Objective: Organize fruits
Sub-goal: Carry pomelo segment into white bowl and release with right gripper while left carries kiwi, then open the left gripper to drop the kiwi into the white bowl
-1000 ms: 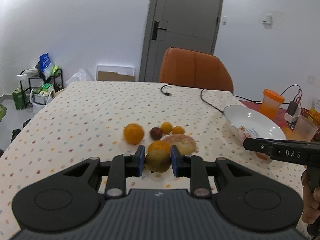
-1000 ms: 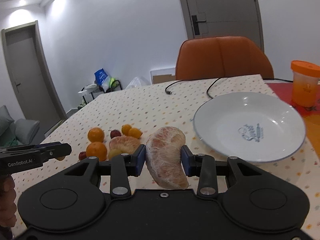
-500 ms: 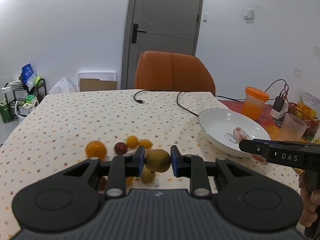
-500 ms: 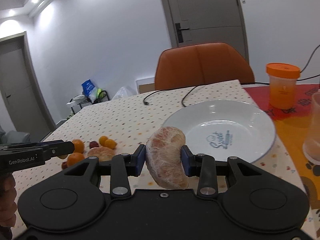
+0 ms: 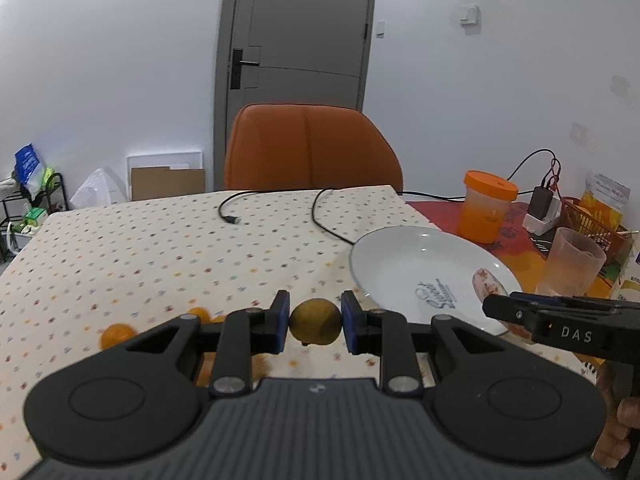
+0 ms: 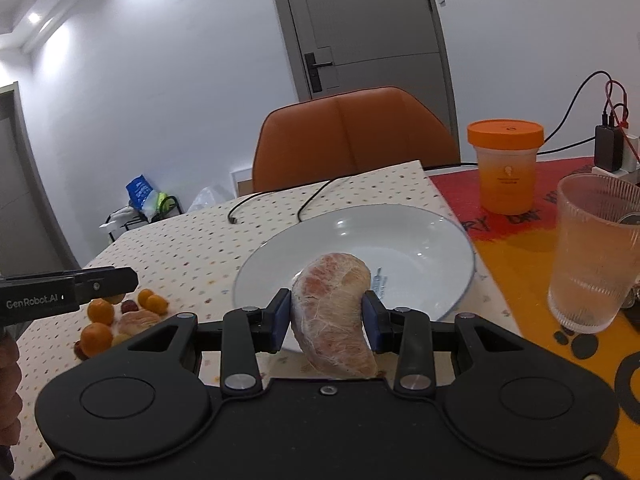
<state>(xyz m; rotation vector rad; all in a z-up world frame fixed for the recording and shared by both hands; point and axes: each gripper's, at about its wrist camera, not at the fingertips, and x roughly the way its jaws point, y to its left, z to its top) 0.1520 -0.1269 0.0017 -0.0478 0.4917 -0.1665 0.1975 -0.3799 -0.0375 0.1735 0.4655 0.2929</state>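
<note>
My left gripper (image 5: pixel 314 321) is shut on a small round yellow-brown fruit (image 5: pixel 316 314), held above the dotted tablecloth just left of the white plate (image 5: pixel 404 248). My right gripper (image 6: pixel 327 314) is shut on a peeled pomelo segment (image 6: pixel 334 320), over the near rim of the plate (image 6: pixel 440 240). The remaining fruit sits in a pile at the left: oranges (image 6: pixel 99 312), small kumquats (image 6: pixel 154 301), a dark red fruit (image 6: pixel 128 306) and another pomelo segment (image 6: pixel 138 322). The plate's inside is bare apart from its printed logo.
An orange-lidded jar (image 6: pixel 506 168) and a ribbed glass (image 6: pixel 592 256) stand on the red-orange mat to the right of the plate. A black cable (image 5: pixel 320 216) lies behind the plate. An orange chair (image 5: pixel 312 148) stands at the far table edge.
Both grippers have moved right, away from the fruit pile. The left one lifted the round fruit off the table; the right one carried the pomelo segment to the plate's near rim.
</note>
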